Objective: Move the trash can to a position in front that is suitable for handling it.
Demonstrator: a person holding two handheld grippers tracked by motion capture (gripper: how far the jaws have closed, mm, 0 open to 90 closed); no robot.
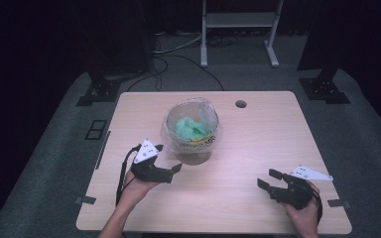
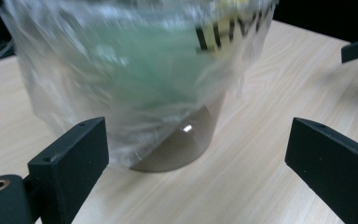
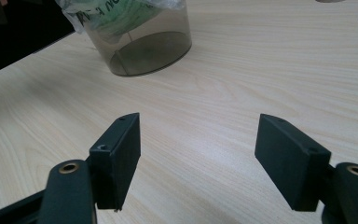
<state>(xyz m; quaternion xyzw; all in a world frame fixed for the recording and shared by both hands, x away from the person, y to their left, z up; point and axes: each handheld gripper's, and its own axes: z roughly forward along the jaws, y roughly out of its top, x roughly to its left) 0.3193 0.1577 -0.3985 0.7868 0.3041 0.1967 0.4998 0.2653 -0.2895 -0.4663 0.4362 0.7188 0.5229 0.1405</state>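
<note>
Standing upright near the middle of the wooden table point(image 1: 258, 144), the smoky clear bin point(image 1: 192, 129) is lined with a thin plastic bag point(image 2: 135, 79) that folds over its rim and drapes down the outside, leaving the lower wall bare. Something crumpled and green point(image 1: 190, 128) lies inside the bag. Black lettering on yellow runs across the liner's front.

Just beside the bin, on its near left, the left gripper point(image 1: 167, 157) is held with its jaws spread wide, one tip close to the bin's base; nothing lies between them, and they touch neither plastic nor bin wall. In the left gripper view, the bin stands ahead of the wide gap.

Well apart, toward the table's near right corner, the right gripper point(image 1: 269, 179) is held with its jaws also parted and empty, over bare wood, pointing towards the bin.
</note>
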